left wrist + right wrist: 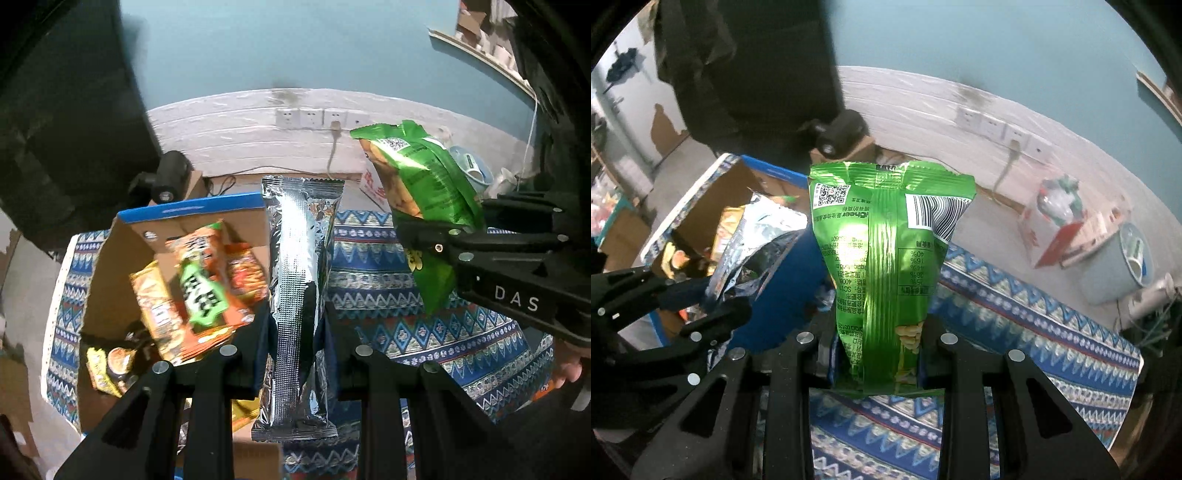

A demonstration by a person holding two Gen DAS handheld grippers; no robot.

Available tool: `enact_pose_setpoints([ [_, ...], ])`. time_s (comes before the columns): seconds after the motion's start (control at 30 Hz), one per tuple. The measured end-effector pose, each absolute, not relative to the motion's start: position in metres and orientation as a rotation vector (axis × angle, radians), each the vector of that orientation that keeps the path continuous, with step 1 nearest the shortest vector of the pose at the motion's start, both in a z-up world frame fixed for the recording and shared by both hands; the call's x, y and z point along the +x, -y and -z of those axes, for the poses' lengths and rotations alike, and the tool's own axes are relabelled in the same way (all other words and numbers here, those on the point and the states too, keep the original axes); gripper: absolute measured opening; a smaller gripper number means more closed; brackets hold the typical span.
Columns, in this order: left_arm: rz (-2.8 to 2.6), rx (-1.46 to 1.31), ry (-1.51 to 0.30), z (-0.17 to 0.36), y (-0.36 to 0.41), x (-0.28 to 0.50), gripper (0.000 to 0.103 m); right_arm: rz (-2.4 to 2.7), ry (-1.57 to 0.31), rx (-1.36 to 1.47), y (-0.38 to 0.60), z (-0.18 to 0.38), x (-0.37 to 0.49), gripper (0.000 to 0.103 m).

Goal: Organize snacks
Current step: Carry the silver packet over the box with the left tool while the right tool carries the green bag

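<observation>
My left gripper (295, 325) is shut on a long silver foil snack pack (299, 280), held upright just right of an open cardboard box (110, 280). The box holds several snack packs, among them an orange and green one (203, 288). My right gripper (879, 343) is shut on a green snack bag (886, 258), held upright above the patterned cloth. In the left wrist view the right gripper (417, 236) and its green bag (424, 184) are at the right. In the right wrist view the left gripper (713, 299) with the silver pack (757, 243) is at the left, by the box (701, 206).
A blue patterned cloth (424, 325) covers the table. A white wall panel with sockets (317, 118) runs behind. A red and white carton (1067, 236) and a pale blue bucket (1123, 262) stand on the floor at the right. A dark object (170, 177) sits behind the box.
</observation>
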State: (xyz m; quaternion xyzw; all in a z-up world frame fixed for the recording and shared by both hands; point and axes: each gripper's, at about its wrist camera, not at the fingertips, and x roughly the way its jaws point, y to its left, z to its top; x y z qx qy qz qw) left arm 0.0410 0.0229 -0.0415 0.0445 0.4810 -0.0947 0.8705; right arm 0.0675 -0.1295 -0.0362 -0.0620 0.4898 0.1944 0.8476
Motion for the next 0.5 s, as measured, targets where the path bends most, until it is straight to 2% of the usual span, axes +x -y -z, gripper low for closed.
enact_pose_setpoints([
  [0.5,0.052,-0.027,-0.995,0.041,-0.120,0.037,0.026,-0.523,-1.044,-0.163,0.041,0.035,0.080,0.028],
])
